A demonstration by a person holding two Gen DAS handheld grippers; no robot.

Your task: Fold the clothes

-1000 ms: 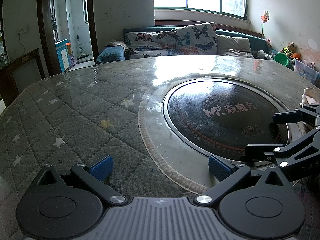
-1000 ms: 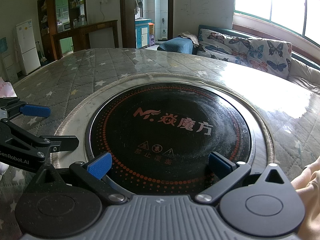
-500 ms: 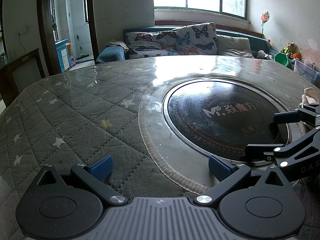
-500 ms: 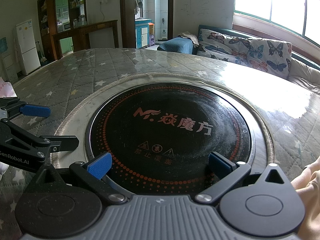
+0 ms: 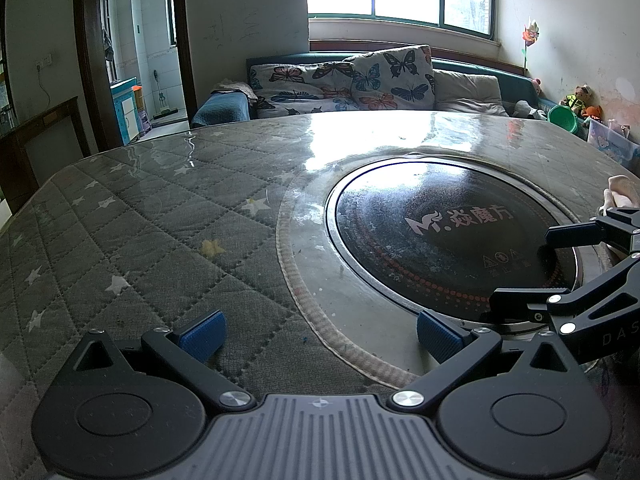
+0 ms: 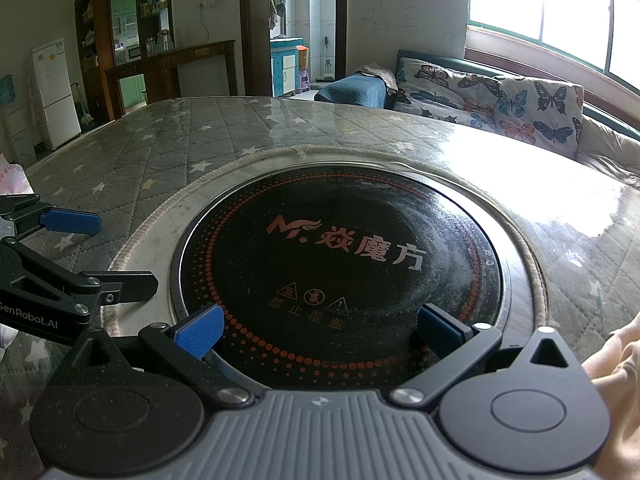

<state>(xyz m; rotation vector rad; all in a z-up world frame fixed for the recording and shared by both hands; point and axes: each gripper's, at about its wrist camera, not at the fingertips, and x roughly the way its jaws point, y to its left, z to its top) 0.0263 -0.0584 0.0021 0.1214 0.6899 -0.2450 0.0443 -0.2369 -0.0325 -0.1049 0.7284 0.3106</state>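
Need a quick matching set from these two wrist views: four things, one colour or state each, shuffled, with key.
Things:
1. left claw
2. round glass hotplate set in the table
3. quilted table cover with stars
4. butterfly-print cushion on the sofa

Descriptions:
A. grey
B. black, with a white logo
C. open, blue pads, nothing held
D. pale, with coloured insects

Pairs: 1-C, 2-B, 3-A, 4-D
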